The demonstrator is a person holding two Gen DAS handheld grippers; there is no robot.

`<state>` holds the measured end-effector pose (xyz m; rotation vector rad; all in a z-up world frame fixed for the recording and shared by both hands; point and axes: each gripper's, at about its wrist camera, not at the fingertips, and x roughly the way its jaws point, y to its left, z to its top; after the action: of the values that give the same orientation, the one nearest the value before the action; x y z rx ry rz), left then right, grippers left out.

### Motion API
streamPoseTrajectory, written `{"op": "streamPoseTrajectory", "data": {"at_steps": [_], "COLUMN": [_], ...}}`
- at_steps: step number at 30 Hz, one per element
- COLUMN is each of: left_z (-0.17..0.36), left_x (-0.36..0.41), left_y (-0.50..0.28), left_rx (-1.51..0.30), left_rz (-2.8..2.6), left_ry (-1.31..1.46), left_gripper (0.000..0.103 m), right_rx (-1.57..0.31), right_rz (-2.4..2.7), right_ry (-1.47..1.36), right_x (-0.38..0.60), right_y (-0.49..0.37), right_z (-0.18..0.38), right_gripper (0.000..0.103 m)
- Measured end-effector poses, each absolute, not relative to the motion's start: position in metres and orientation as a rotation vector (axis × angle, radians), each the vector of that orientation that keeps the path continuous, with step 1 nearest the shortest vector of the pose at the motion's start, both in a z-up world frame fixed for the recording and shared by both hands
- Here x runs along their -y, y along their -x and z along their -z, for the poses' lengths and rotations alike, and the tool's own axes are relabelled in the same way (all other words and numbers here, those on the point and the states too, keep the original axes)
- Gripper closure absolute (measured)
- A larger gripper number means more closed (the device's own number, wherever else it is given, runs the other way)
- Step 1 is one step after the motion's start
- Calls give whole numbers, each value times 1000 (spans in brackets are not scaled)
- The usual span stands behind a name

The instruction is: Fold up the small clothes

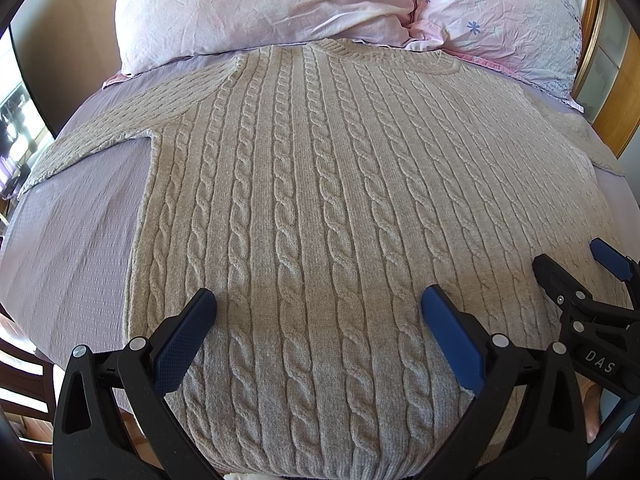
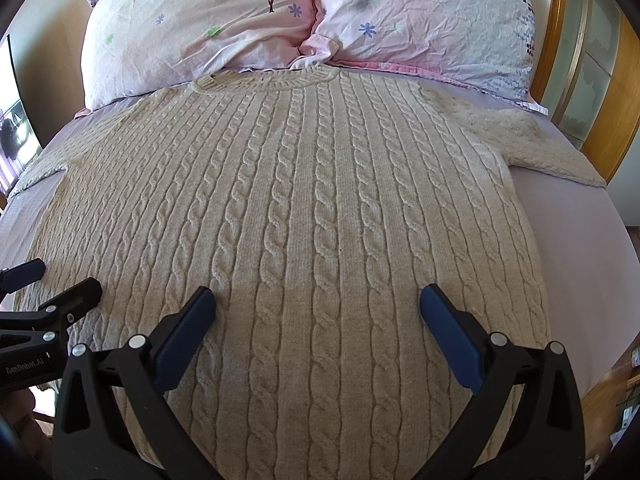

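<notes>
Lying flat on the bed (image 1: 72, 240), collar toward the pillows (image 2: 192, 36), a cable-knit sweater (image 1: 320, 200) is seen – sleeves spread (one each side). The left gripper (image 1: 319, 312) and right gripper (image 2: 318, 310) are held wide open above its hem – nothing is gripped

Lettering on the 2 grippers

"DAS" stands on the right gripper (image 1: 596, 280); "GenRobot.AI", rather blurred, stands on the left gripper (image 2: 44, 284).

Both wrist views near above sweater (image 1: 320, 200) hem, facing pillows (image 2: 200, 40); sweater shared
</notes>
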<state>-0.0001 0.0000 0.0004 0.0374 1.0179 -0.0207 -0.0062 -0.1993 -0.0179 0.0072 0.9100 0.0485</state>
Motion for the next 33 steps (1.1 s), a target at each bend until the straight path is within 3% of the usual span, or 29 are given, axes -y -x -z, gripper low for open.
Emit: {"op": "streamPoseTrajectory", "data": {"at_steps": [10, 15, 17, 18, 19, 24, 29, 33], "left_z": [-1, 0, 0, -1, -3, -30, -49, -55], "left_x": [3, -1, -1, -3, -5, -32, -82, -143], "left_y": [-7, 2, 8, 11, 13, 19, 9, 2], "left_rx": [-1033, -954, -892, -865, -841, -691, -655, -633], "left_rz": [49, 65, 99, 137, 176, 194, 116, 31], "left_ry": [-64, -55, -49, -33, -11, 72, 165, 311], "left_gripper": [1, 1, 1, 1, 1, 1, 1, 1], "right_rx": [-778, -590, -584, -590, -603, -639, -647, -639], "right_rz": [-168, 119, 247, 294, 352, 501, 565, 576], "right_ry": [68, -335, -521, -585, -658, -923, -1010, -1002], "right_x": [231, 390, 462, 490, 520, 615, 643, 653], "right_y": [9, -19, -37, -45, -54, -84, -97, -104], "right_z": [4, -44, -43, -39, -35, -2, 22, 32], "right_gripper": [2, 2, 15, 35, 49, 55, 63, 94]}}
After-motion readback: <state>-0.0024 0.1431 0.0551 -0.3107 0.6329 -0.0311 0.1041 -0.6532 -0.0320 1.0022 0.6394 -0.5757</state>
